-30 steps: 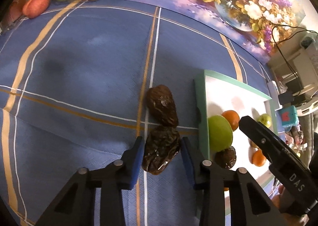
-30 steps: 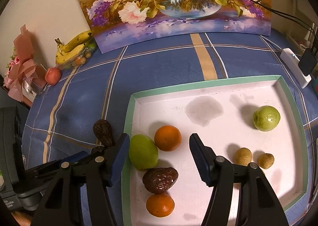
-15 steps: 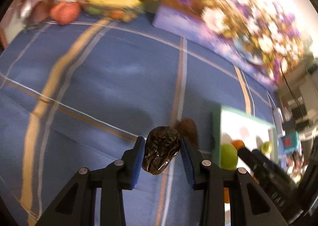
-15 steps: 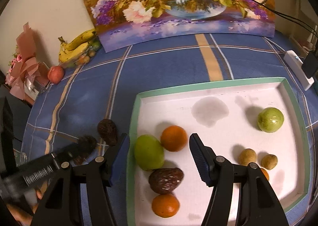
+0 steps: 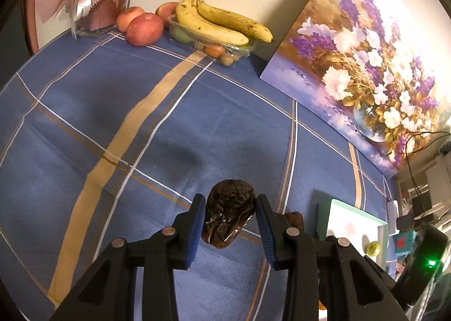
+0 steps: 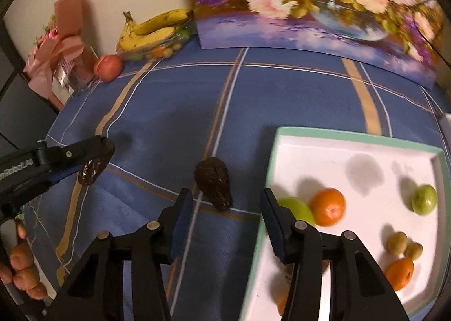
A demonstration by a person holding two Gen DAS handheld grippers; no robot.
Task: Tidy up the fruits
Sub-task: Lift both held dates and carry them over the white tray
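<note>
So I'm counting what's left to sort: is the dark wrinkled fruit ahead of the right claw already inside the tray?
No, the dark wrinkled fruit lies on the blue tablecloth, left of the tray.

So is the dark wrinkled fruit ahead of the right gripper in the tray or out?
Out: the dark fruit lies on the blue tablecloth, left of the tray.

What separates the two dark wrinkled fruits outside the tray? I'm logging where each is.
The gripped dark fruit is clamped in the left gripper off the cloth; the loose dark fruit lies on the tablecloth, ahead of the right gripper, whose jaws are closing. Both look brown and shrivelled.
</note>
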